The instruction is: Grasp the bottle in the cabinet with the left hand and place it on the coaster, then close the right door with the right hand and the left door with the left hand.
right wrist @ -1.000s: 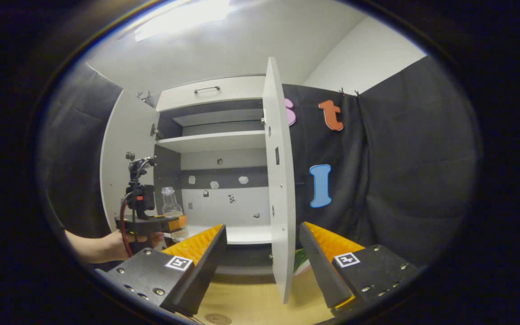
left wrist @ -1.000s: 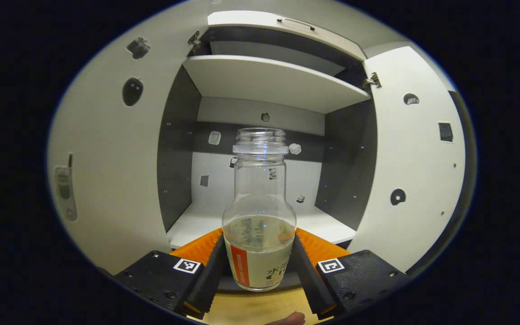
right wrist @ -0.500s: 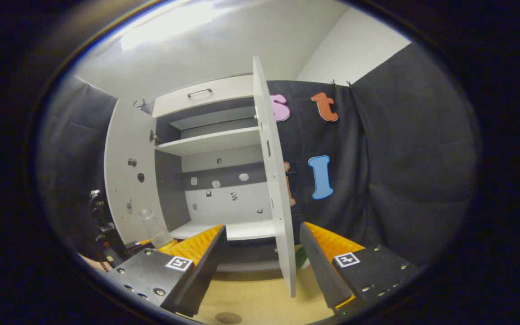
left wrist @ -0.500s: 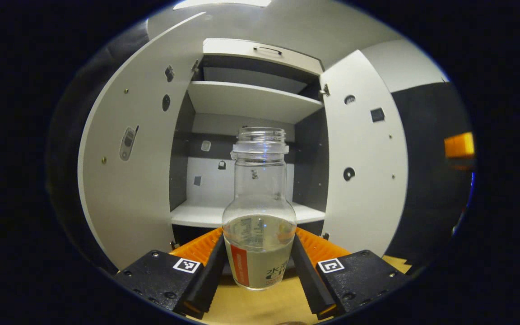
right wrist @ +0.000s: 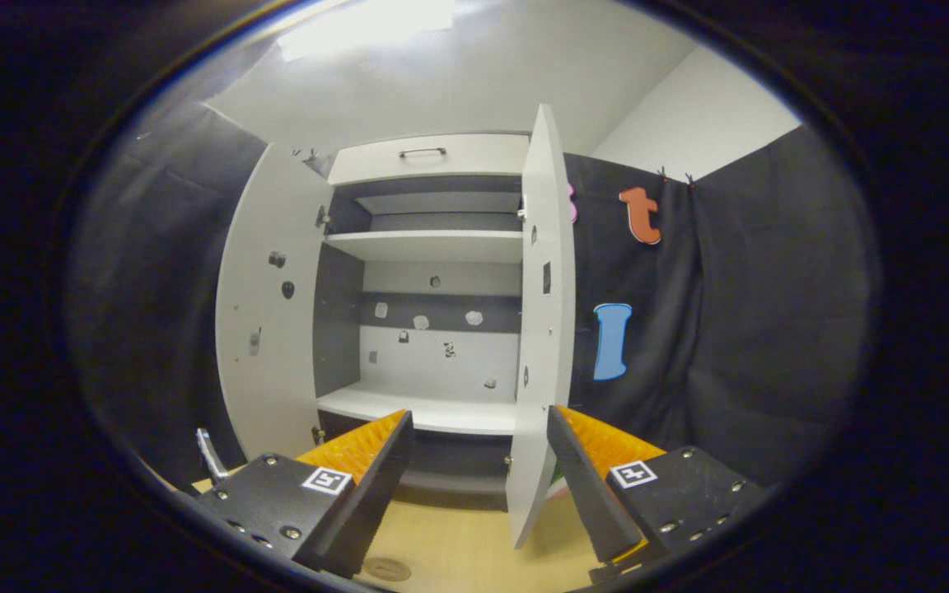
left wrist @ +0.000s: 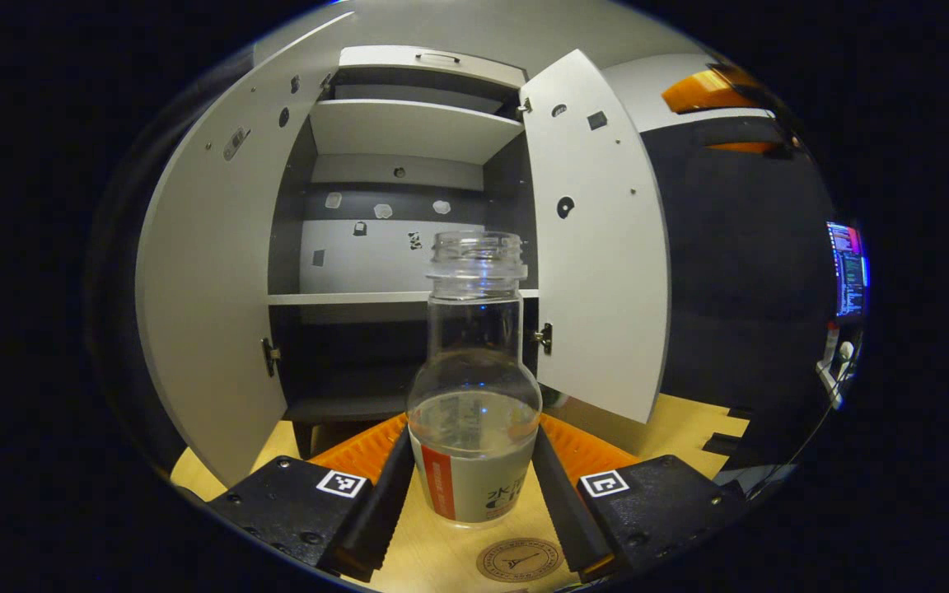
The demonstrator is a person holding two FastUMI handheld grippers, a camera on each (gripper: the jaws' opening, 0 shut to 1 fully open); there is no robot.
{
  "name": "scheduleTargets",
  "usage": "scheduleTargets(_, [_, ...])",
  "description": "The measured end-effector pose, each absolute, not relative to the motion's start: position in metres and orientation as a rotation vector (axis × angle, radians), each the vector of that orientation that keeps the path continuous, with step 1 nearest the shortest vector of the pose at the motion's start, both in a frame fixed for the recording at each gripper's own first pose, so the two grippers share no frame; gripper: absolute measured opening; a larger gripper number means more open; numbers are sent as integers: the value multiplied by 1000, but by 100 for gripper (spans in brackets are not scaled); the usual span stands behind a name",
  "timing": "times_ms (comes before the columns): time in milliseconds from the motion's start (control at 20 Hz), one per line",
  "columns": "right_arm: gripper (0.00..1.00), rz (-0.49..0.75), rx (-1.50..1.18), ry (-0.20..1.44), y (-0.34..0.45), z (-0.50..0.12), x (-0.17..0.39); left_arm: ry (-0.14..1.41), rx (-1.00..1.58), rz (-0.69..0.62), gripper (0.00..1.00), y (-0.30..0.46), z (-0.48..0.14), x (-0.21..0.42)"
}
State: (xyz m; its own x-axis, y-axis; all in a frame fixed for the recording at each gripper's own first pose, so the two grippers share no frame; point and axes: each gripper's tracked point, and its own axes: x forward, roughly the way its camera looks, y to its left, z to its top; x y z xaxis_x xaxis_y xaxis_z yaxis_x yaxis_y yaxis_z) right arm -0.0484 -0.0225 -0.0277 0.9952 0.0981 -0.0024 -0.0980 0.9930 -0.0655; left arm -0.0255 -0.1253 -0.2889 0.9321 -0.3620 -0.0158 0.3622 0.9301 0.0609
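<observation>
Left gripper view: left gripper (left wrist: 474, 482) is clamped on the bottle (left wrist: 474, 387), both fingers pressing the labelled lower body, bottle upright & held clear of the wooden table (left wrist: 689, 420). The coaster (left wrist: 519, 559) lies on the table just below & a bit to the right of the bottle base, partly cut off at the bottom edge. Bottle has no cap, neck open; looks abt half full of clear liquid, level sitting roughly at the shoulder. Behind it the cabinet (left wrist: 409, 132) stands w/ left door (left wrist: 211, 288) & right door (left wrist: 598, 247) both swung open; shelves look bare apart from small stickers on the back wall.

Risks, as I judge them: open neck + liquid means any tilt or jerk on the way down could slosh it out. Base isn't lined up over the coaster yet, so lowering straight could land it half on the rim & leave it rocking or tipping on release. Letting go before the base is seated would drop it.

Right gripper view: right gripper (right wrist: 483, 478) has its fingers spread wide, holding nothing, hovering over the table in front of the cabinet. The right door's edge stands between the two fingers further off, not touched. Swinging in too soon could knock the door while the bottle is mid-placement
</observation>
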Motion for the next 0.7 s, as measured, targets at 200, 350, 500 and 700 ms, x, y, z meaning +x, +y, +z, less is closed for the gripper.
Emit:
scheduleTargets(200, [98,86,-32,37,-19,-44,-38,97,66,-425,80,-140,-352,-33])
scheduleTargets(350, [98,58,9,60,-22,-53,-32,121,119,-482,80,-151,-377,-38])
scheduleTargets(500, [98,6,-13,85,-39,-59,-26,136,117,-523,80,-161,-392,-41])
scheduleTargets(700, [99,-31,-17,110,-57,-63,-26,191,145,-516,80,-158,-417,-41])
